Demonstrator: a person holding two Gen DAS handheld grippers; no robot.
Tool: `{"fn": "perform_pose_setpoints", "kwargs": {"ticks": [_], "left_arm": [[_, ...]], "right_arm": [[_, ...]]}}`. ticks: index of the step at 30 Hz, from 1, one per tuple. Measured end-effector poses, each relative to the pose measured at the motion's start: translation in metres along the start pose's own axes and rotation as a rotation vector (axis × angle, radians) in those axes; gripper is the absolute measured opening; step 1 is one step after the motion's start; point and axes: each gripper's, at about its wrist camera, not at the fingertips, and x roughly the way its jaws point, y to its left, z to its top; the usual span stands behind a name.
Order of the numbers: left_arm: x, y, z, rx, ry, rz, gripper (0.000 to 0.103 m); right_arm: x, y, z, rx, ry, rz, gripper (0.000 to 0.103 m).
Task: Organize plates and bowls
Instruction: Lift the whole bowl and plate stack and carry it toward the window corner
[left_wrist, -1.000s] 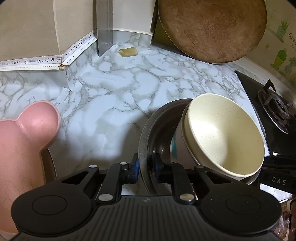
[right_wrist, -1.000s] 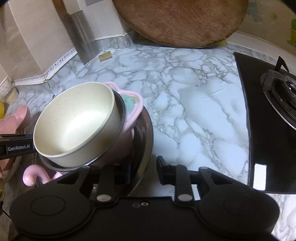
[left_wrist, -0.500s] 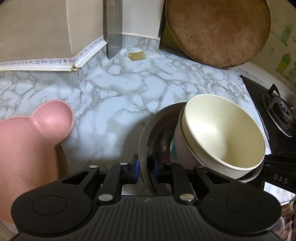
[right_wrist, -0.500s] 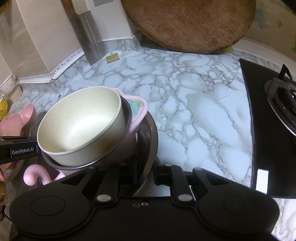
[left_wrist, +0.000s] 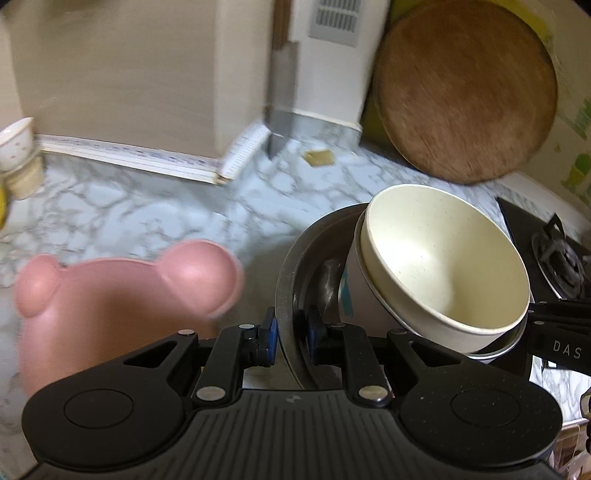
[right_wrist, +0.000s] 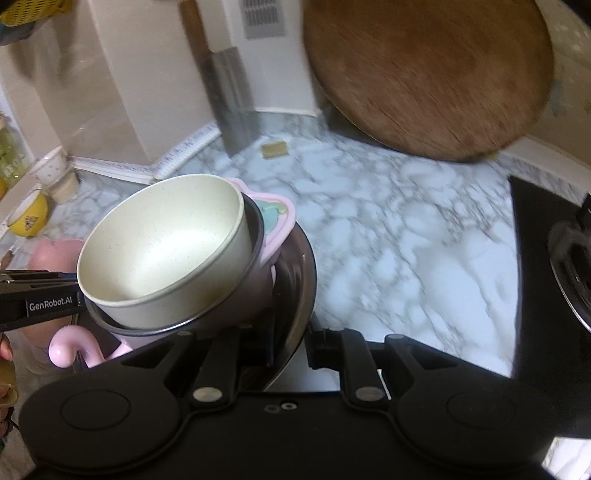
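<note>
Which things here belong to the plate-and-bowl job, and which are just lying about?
Job:
- steel basin, gripped by left claw and right claw
- cream bowl
- pink cup
- pink bear plate

Lying about:
- round wooden board
- cleaver
- gas hob

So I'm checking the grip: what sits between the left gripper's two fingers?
In the left wrist view, the left gripper has the steel bowl rim between its fingers.
</note>
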Motion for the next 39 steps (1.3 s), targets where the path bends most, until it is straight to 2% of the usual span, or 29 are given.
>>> {"fn": "perform_pose_setpoints", "kwargs": {"ticks": [12, 23, 29, 39], "left_arm": [[-0.05, 0.092, 0.013, -0.116, -0.084, 0.134, 0.015], [-0.062, 0.165, -0.011, -0.227, -0.059, 0.251, 0.015], [-0.053, 0.178, -0.027, -0.251, -0.028, 0.266, 0.015], [-0.037, 0.18, -0.036, -0.253, -0.008, 0.261, 0.015]], "right_arm": [[0.012, 0.088, 0.037, -0.122, -0.042, 0.134, 0.016], [0.055, 0.166, 0.037, -0.223, 0.01, 0.245, 0.016], [0.072, 0.184, 0.027, -0.25, 0.046, 0.262, 0.016], [0.086, 0.184, 0.016, -0.261, 0.075, 0.249, 0.016]]}}
